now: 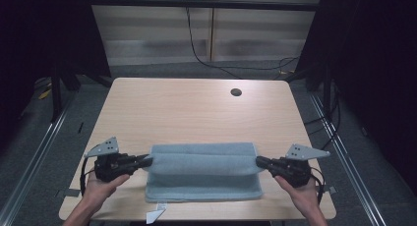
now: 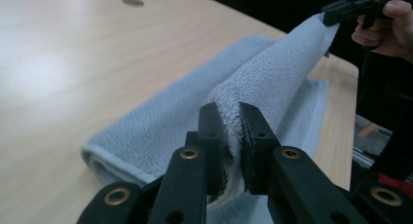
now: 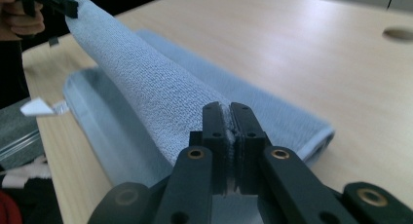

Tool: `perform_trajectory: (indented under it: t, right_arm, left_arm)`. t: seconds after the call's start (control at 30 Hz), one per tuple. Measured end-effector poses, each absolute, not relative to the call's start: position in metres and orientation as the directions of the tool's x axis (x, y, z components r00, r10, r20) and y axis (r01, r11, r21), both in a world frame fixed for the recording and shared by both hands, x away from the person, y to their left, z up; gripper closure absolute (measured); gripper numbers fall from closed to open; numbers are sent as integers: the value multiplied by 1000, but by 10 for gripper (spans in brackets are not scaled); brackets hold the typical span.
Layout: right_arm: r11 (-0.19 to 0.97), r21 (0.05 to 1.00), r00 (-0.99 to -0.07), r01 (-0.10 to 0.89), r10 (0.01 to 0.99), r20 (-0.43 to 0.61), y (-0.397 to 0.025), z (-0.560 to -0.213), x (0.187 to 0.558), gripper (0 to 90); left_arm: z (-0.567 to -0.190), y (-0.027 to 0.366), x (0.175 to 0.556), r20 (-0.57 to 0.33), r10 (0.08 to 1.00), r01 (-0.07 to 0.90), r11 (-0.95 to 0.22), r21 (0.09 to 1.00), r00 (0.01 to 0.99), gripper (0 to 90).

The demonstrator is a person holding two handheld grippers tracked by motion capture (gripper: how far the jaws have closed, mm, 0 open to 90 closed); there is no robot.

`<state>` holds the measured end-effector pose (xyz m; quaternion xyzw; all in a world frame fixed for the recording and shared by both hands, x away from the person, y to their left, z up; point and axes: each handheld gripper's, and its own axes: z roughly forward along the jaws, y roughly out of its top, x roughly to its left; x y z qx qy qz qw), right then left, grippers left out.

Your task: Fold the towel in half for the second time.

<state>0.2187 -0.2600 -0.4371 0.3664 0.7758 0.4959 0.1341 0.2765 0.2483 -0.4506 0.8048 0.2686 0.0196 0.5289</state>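
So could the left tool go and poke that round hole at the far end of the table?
Probably not right now. The left tool is shut on the towel, and the hole is far across the bare table. Nothing blocks the way, but it would need to let go first.

- Tabletop [image 1: 196, 108]: light wood, rounded corners, round cable hole [image 1: 236, 92] near far edge.
- Floor [image 1: 388, 157]: grey carpet, w/ metal rails [image 1: 29, 167] running along both sides.
- Back wall [image 1: 255, 24]: pale panels; black cable [image 1: 196, 49] hangs down it.
- Dark curtains [image 1: 44, 29] L & R; room dim.
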Motion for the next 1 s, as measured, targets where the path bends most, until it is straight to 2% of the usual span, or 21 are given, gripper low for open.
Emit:
perform_trajectory:
  t: [0.17, 0.3, 0.43, 0.5, 0.57, 0.77, 0.87, 1.0]
  right_arm:
    - [279, 821, -699, 498, 690, 189, -258, -461, 205, 839]
    - [288, 796, -696, 532, 684, 217, -261, -468, 192, 771]
    - [294, 780, -694, 553, 681, 235, -262, -475, 180, 691]
    - [282, 787, -692, 549, 681, 239, -262, -472, 176, 653]
    - [249, 803, -686, 541, 683, 250, -263, -466, 177, 610]
    - [197, 826, -650, 529, 720, 244, -266, -453, 201, 512]
    - [173, 834, -620, 524, 749, 234, -270, -449, 217, 484]
    - [140, 848, -562, 512, 801, 206, -284, -445, 240, 465]
  left_arm:
    - [-467, 251, 261, -270, 451, 436, -320, 841, 851, 804]
    - [-476, 254, 245, -297, 446, 464, -331, 822, 845, 767]
    - [-475, 258, 235, -327, 453, 488, -303, 818, 829, 666]
    - [-470, 257, 235, -309, 468, 477, -298, 827, 828, 609]
    - [-465, 255, 240, -318, 462, 476, -278, 835, 828, 555]
    - [-452, 251, 277, -251, 567, 463, -266, 846, 784, 403]
    - [-448, 257, 293, -221, 606, 455, -263, 851, 764, 375]
    - [-454, 274, 317, -202, 679, 478, -246, 843, 706, 404]
